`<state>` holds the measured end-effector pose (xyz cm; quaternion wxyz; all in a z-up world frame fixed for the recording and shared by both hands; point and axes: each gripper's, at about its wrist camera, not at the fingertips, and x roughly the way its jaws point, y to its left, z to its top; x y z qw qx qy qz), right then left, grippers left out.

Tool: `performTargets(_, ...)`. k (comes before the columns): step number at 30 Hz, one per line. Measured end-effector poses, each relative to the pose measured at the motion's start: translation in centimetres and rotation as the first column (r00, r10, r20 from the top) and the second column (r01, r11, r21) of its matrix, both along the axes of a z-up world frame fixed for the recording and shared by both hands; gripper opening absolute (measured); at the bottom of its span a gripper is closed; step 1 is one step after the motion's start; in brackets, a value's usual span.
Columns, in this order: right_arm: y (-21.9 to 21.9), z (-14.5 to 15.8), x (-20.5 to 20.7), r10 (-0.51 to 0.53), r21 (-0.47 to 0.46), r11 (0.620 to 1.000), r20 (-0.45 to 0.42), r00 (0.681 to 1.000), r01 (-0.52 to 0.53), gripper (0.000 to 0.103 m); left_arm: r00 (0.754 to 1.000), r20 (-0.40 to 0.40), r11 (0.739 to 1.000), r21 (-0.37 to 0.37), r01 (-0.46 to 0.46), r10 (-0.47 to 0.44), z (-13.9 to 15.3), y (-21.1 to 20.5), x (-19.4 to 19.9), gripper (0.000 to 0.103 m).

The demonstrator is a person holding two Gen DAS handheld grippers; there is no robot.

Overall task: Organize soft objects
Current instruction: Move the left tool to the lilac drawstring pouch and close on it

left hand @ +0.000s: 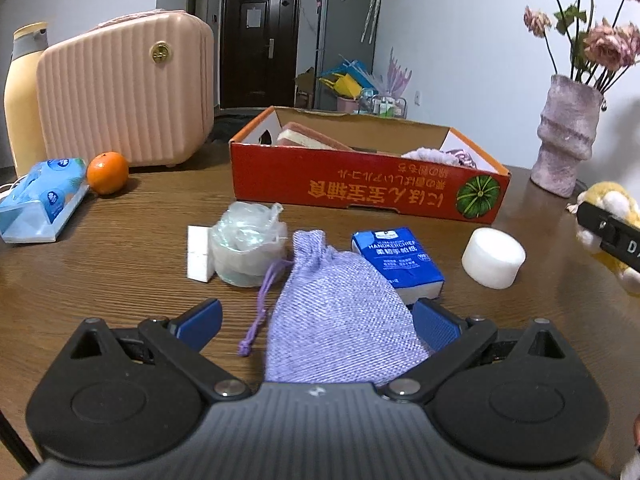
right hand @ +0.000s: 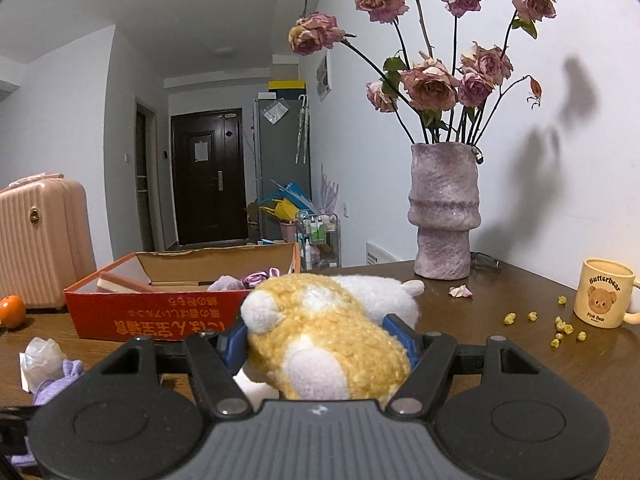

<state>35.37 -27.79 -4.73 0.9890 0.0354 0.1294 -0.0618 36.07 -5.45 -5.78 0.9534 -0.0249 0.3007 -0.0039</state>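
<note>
- Where the table's (left hand: 120, 280) near edge runs, lies a lilac pouch (left hand: 336, 312) between the spread pads of the left gripper (left hand: 320, 320); left pad clear of the cloth, right pad just beside it, contact not clear.
- Sits clamped in the right gripper (right hand: 320, 344): a yellow-and-white plush (right hand: 320, 340), squeezed on both sides by the blue pads, lifted off the table.
- Stands toward the far edge, an open red box (left hand: 368, 184) already holding a pinkish slab (left hand: 312, 140) and lilac fabric (left hand: 432, 154).
- Lie just beyond the pouch, mid-table: a tissue pack (left hand: 400, 260), a bagged roll (left hand: 244, 248) touching a white block (left hand: 198, 252), a white cylinder (left hand: 492, 256) to the right.
- Rest near the left edge: a wipes pack (left hand: 44, 200) and an orange (left hand: 107, 172), before a pink case (left hand: 128, 92) and bottle (left hand: 22, 96).
- Stands near the far right corner, a vase (right hand: 444, 216) of dried roses; a mug (right hand: 604, 298) and yellow crumbs (right hand: 560, 326) by the right edge.
</note>
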Motion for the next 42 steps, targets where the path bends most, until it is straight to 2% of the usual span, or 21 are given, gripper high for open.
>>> performTargets(8, 0.6, -0.1, -0.3, 0.038, -0.022, 0.999, 0.002, 0.999, -0.038, 0.069, 0.998, -0.047, 0.998, 0.051, -0.026, 0.029, -0.7, -1.2, 1.2, 0.103)
performTargets(18, 0.1, -0.3, -0.3, 0.076, -0.037, 0.996, -0.012, 0.997, -0.076, 0.069, 0.997, -0.075, 0.996, 0.088, -0.014, 0.021, -1.4, -1.9, 2.0, 0.103)
performTargets(24, -0.2, -0.4, -0.3, 0.105, -0.048, 0.993, -0.020, 0.994, -0.106, 0.069, 0.996, -0.091, 0.995, 0.105, 0.004, 0.006, -1.7, -2.2, 2.2, 0.103)
performTargets(30, -0.5, -0.4, -0.3, 0.119, -0.049, 0.992, -0.023, 0.993, -0.120, 0.069, 0.992, -0.128, 0.996, 0.088, 0.015, -0.004, -2.3, -2.0, 2.6, 0.101)
performTargets(33, -0.4, -0.4, -0.3, 0.125, -0.051, 0.991, -0.023, 0.992, -0.126, 0.069, 0.992, -0.126, 0.996, 0.086, 0.026, -0.015, -2.3, -2.0, 2.4, 0.095)
performTargets(35, -0.4, -0.4, -0.3, 0.129, -0.050, 0.990, -0.023, 0.991, -0.130, 0.069, 0.992, -0.121, 0.995, 0.084, 0.044, -0.034, -2.2, -2.1, 2.3, 0.086)
performTargets(42, -0.5, -0.5, -0.2, 0.141, -0.045, 0.989, -0.026, 0.990, -0.142, 0.069, 0.991, -0.120, 0.996, 0.053, 0.074, -0.067, -2.1, -2.1, 2.0, 0.067)
